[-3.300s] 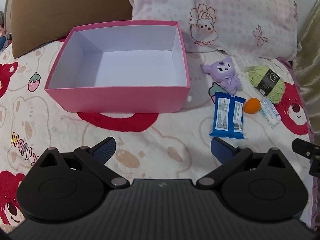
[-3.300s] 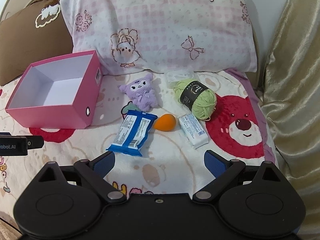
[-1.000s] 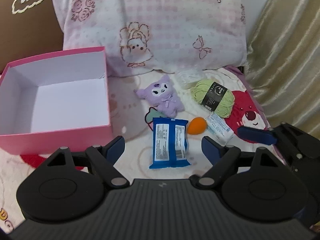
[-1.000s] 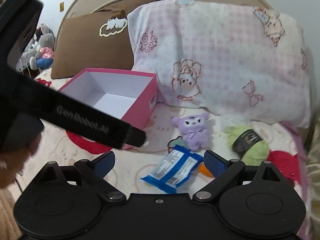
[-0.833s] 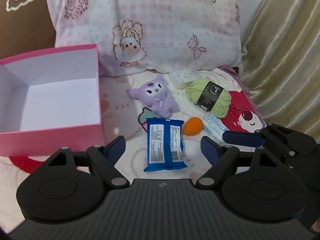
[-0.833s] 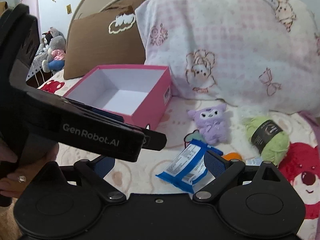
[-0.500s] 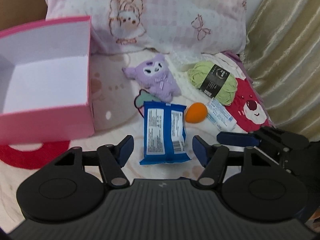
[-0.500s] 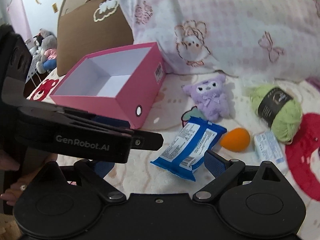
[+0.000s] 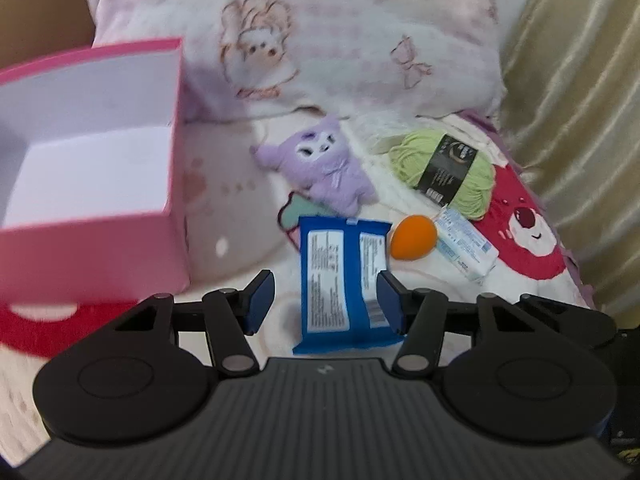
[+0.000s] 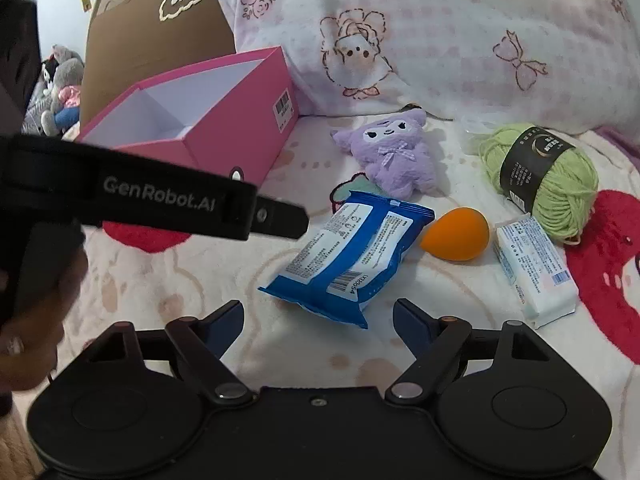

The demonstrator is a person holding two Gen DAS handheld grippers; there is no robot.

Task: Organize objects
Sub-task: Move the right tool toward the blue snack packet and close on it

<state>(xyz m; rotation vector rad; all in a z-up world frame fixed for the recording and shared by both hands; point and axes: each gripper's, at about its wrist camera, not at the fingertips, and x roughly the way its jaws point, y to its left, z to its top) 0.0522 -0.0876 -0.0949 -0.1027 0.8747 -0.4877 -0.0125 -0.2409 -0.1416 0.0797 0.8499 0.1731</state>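
Observation:
A blue snack packet point(image 9: 344, 284) lies on the bear-print bedspread. My left gripper point(image 9: 325, 300) straddles the packet's near half with its jaws closing. The right pad is at the packet's edge and the left pad stands clear of it. My right gripper point(image 10: 319, 320) hovers just short of the same blue packet point(image 10: 348, 256), jaws wide and closing, nothing gripped. One left gripper finger point(image 10: 280, 218) crosses that view. The pink box point(image 9: 100, 248) stands open and empty at the left. A purple plush point(image 9: 324, 168), green yarn point(image 9: 444, 164), orange sponge point(image 9: 412, 236) and white tissue pack point(image 9: 466, 244) lie beyond.
A pink checked pillow point(image 9: 340, 40) and a brown cushion point(image 10: 160, 32) stand behind the objects. A gold curtain point(image 9: 580, 100) bounds the right side. A person's hand point(image 10: 24, 320) holds the left gripper at the left edge. Soft toys point(image 10: 56, 92) sit far left.
Both grippers have sunk toward the blue packet. The left jaws have narrowed around it. The right jaws have narrowed a little.

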